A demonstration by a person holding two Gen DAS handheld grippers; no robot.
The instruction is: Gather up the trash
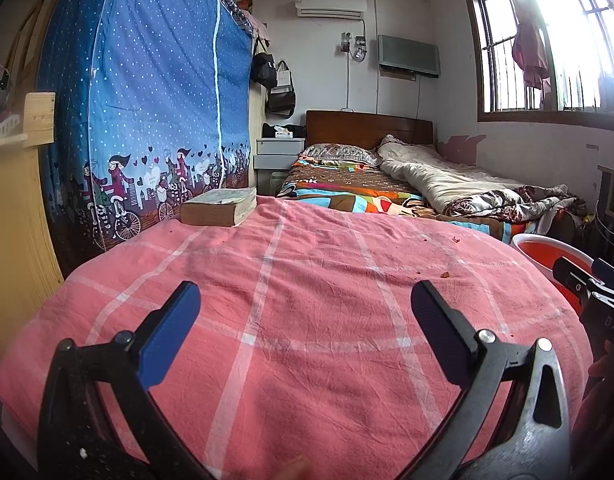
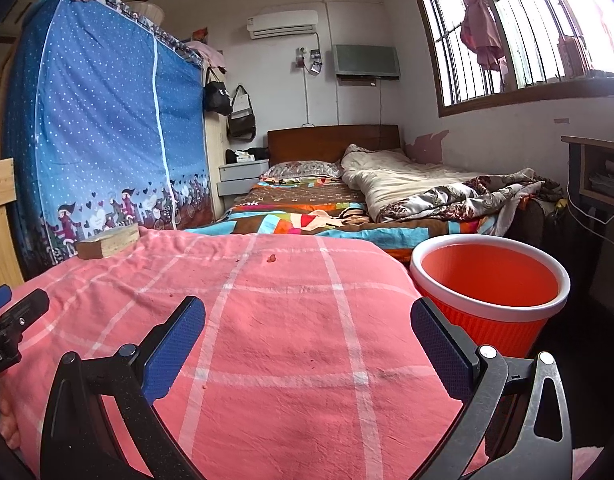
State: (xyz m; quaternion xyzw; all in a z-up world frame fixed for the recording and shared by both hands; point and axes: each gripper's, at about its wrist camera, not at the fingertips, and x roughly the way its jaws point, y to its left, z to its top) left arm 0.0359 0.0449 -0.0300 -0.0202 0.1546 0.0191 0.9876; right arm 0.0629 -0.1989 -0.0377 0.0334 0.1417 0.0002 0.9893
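A table under a pink checked cloth (image 1: pixel 307 320) fills both views (image 2: pixel 287 340). Small reddish scraps lie on it: one in the right wrist view (image 2: pixel 272 258), others near the right edge in the left wrist view (image 1: pixel 445 274). An orange bin with a white rim (image 2: pixel 487 280) stands right of the table; its edge shows in the left wrist view (image 1: pixel 547 252). My left gripper (image 1: pixel 305 300) is open and empty above the cloth. My right gripper (image 2: pixel 307 316) is open and empty, its right finger close to the bin.
A thick old book (image 1: pixel 219 206) lies at the table's far left corner (image 2: pixel 107 242). A blue fabric wardrobe (image 1: pixel 147 100) stands to the left. A bed with quilts (image 1: pixel 407 184) lies behind. A desk (image 2: pixel 599 172) is at far right.
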